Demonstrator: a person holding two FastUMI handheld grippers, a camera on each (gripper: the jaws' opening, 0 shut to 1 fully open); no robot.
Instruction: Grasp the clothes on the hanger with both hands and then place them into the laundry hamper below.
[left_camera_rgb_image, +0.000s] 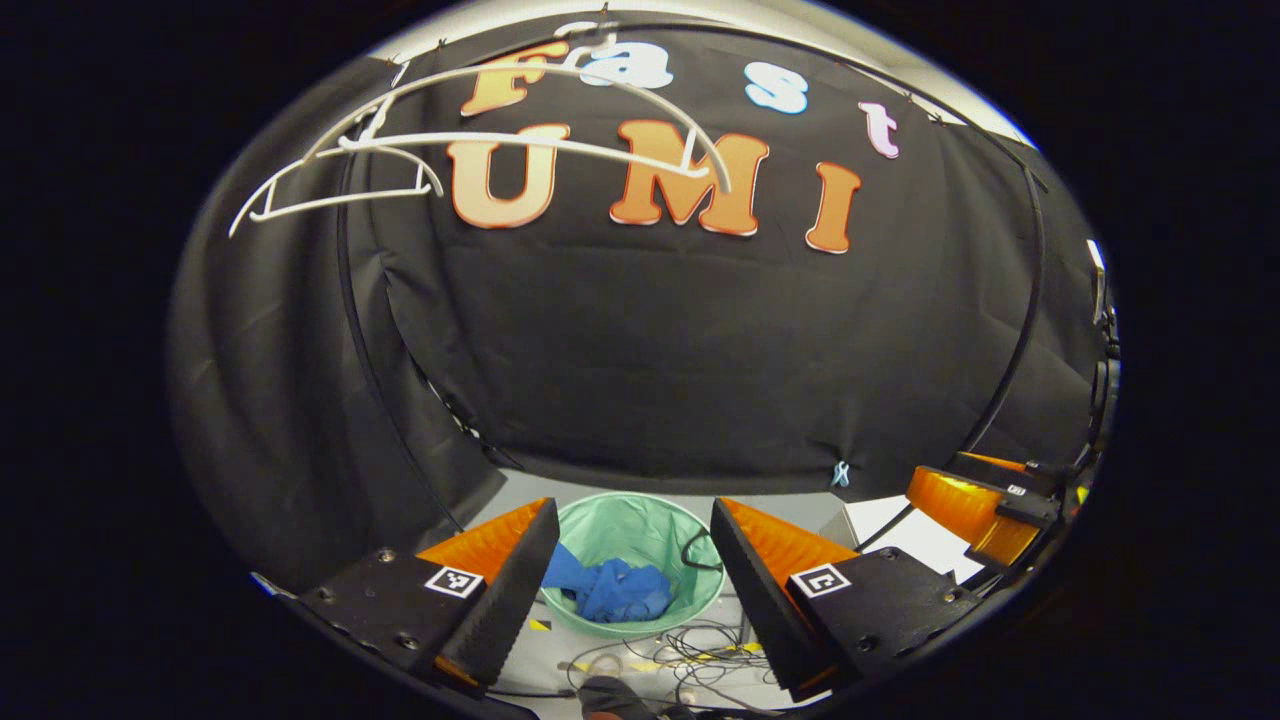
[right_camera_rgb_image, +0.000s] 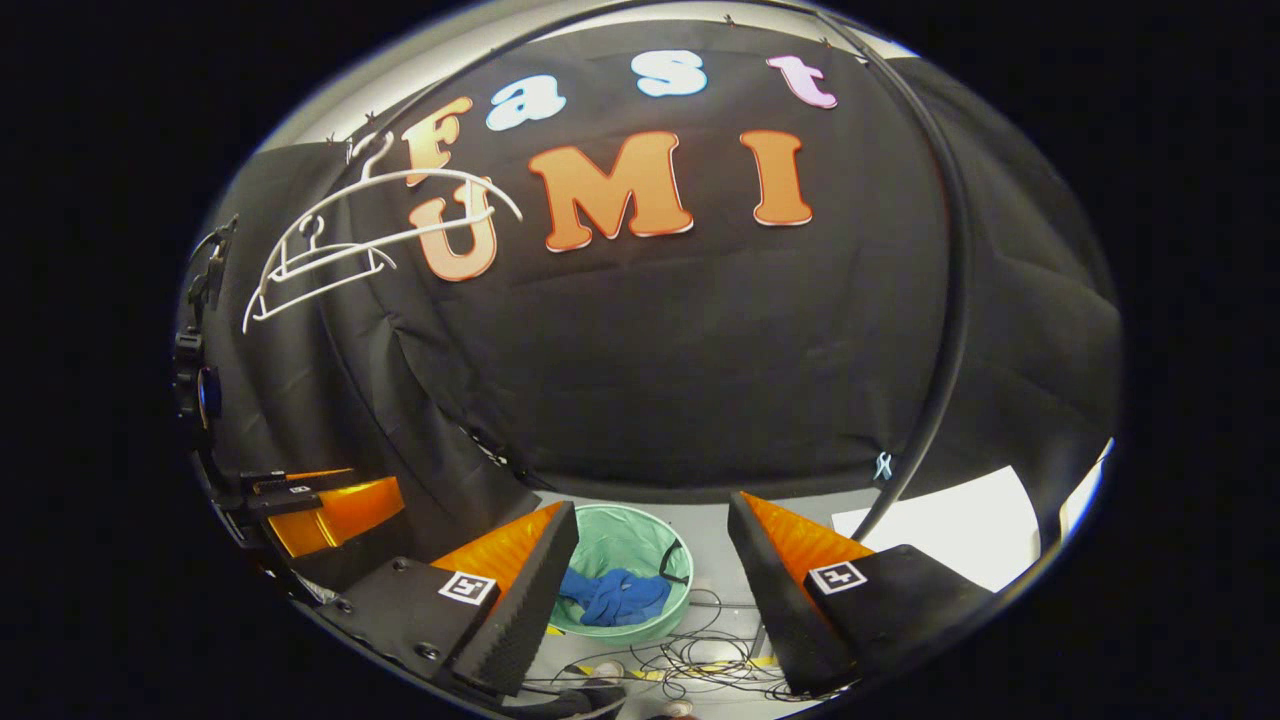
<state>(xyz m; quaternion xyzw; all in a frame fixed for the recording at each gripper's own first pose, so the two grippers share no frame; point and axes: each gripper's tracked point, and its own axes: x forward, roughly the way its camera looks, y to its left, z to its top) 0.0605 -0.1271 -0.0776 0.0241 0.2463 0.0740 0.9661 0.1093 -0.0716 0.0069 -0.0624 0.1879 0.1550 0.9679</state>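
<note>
Looks like you're basically done: the blue clothes sit inside the green hamper on the floor, and the white hangers up above it are bare. Your left gripper and right gripper both hang spread wide over the hamper, pinching nothing. I'd say nothing's left.

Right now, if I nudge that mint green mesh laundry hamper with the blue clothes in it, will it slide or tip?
The mint green mesh laundry hamper looks thin-walled and light, so it would probably slide or buckle. The crumpled blue clothes lie low inside, likely adding little weight but steadying the base. Loose black cables beside it might snag.
</note>
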